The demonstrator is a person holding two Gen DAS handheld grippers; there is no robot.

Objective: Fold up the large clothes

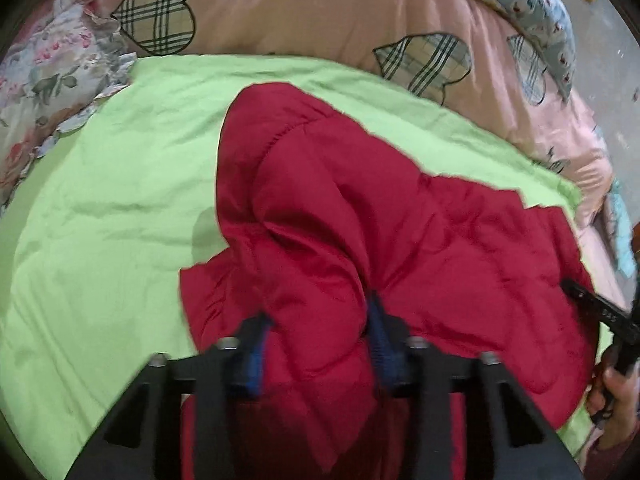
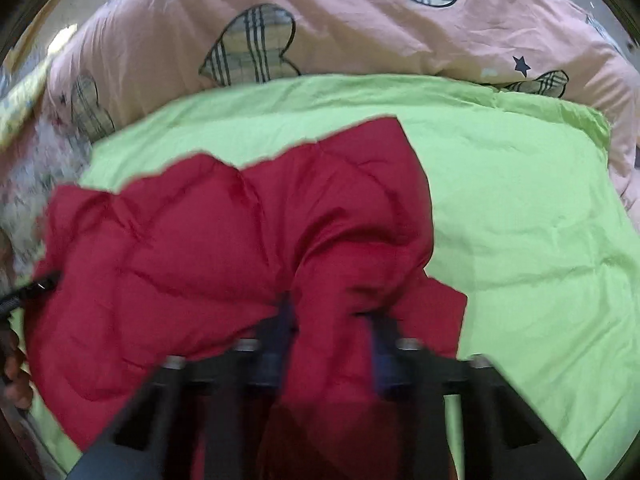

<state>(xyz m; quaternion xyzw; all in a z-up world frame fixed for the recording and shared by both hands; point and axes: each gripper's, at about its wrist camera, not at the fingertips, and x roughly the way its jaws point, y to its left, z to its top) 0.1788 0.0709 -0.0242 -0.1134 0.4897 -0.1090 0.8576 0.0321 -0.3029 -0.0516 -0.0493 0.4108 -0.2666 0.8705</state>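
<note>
Red padded jacket [image 1: 360, 220] (no legible label) pinched in left gripper [image 1: 316, 320]; likewise right gripper [image 2: 330, 316].

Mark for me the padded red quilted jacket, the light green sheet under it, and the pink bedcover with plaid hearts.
padded red quilted jacket [image 1: 460, 240], left wrist view, quilted panel right of centre.
light green sheet [image 1: 112, 200], left wrist view, bare stretch left of the jacket.
pink bedcover with plaid hearts [image 2: 360, 36], right wrist view, plain pink area between hearts.

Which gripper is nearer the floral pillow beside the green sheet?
Left. The left gripper pinches the red jacket on the side toward the floral pillow. The right gripper grips the jacket's opposite end, farther from the pillow.
</note>
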